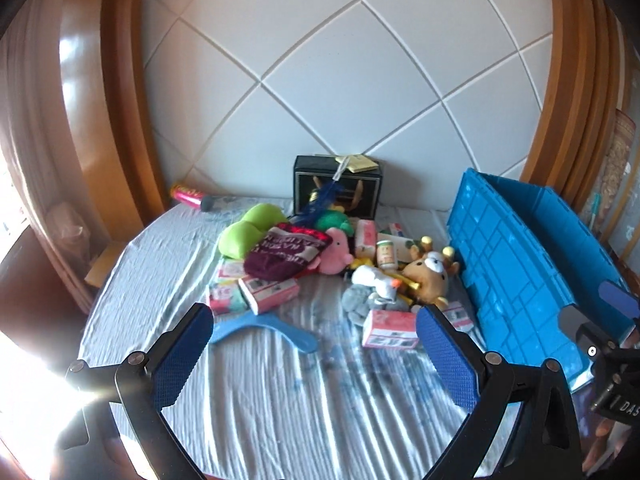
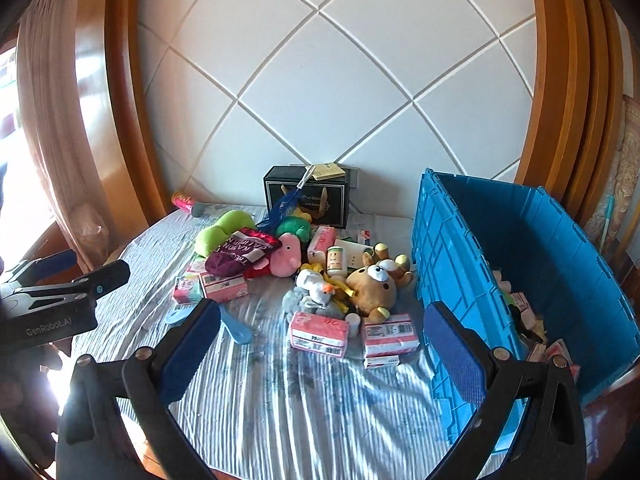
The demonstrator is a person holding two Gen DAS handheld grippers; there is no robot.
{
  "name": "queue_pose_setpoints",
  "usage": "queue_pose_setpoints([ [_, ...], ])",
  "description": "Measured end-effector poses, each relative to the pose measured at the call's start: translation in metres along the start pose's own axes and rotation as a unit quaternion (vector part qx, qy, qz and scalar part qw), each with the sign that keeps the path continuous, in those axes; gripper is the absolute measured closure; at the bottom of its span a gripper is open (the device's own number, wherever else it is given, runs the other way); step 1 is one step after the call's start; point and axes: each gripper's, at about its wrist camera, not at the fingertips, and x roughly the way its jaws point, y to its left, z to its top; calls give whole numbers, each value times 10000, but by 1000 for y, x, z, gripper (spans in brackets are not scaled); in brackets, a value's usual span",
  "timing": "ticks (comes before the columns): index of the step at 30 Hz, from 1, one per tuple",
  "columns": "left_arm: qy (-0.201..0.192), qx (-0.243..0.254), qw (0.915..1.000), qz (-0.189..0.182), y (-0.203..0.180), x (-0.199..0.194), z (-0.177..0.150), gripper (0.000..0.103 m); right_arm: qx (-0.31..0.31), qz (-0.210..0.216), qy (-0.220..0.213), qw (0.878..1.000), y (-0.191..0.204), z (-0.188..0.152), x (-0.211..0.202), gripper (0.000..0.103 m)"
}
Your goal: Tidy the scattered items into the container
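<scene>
Both hand-held grippers, left (image 1: 314, 344) and right (image 2: 322, 340), hover wide and empty, ready to pick; toy pile (image 2: 320, 264) at twelve o'clock, blue container (image 2: 560, 248) at three.

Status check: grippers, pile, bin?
Left gripper and right gripper open, empty, above the sheet. Toy pile loose beside blue bin; a few items already inside. Nothing blocking.
</scene>
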Motion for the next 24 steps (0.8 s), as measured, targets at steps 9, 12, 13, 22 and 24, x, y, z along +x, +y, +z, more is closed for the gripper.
queue_pose_setpoints([
  [9,-28,-51,10000,-31,54,-25,-26,0,-87,-200,-61,9997,69,-24,-27,0],
  [12,68,-39,9998,-181,61,-28,-32,0,-43,-319,-15,9995,76,-31,-35,0],
  [13,99,-37,9997,-224,62,-28,-34,0,-25,-354,-1,9994,77,-33,-37,0],
  [22,246,-47,9989,-395,71,-34,-47,0,-61,-432,47,9990,85,-43,-43,0],
  [24,274,-25,9991,-335,69,-34,-49,0,-52,-406,62,9991,83,-45,-41,0],
])
